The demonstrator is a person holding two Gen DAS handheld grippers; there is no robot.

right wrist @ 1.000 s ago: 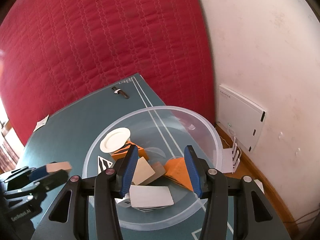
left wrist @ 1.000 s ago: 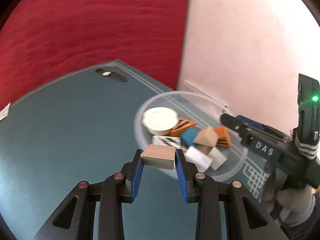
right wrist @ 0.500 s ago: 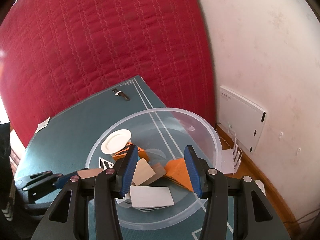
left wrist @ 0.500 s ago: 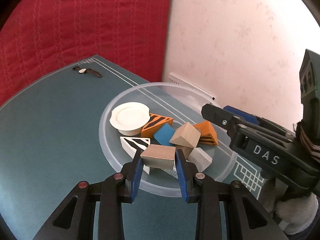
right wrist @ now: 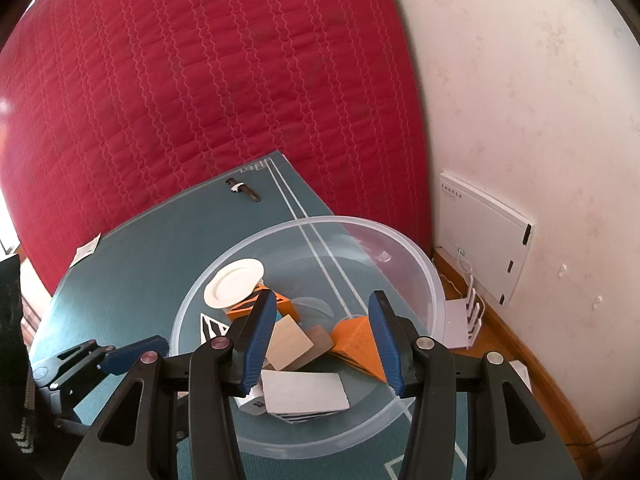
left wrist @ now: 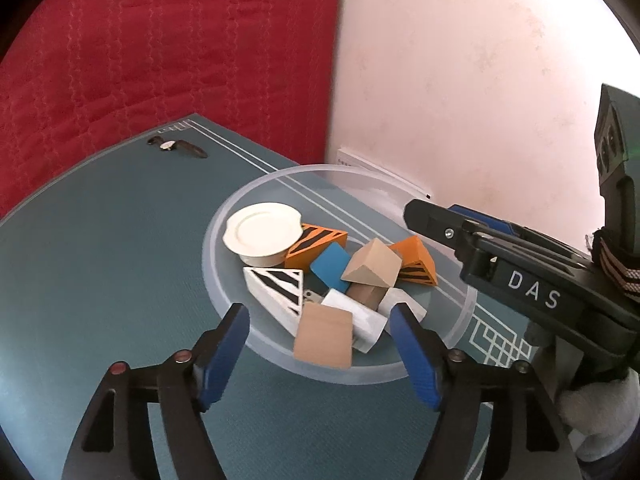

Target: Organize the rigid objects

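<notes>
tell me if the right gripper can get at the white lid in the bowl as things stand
Probably yes. The right gripper hangs open over the clear bowl, and the white lid lies uncovered atop an orange striped block, with nothing above it.

right gripper (left wrist: 424, 216) side: "DAS", read in white letters
wall panel (right wrist: 486, 236): small print seen, too small to be read

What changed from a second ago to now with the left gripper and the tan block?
The left gripper carried the tan block over the clear bowl; its jaws have just been opening, and the block lies free between them. The right gripper stayed put, empty above the bowl.
</notes>
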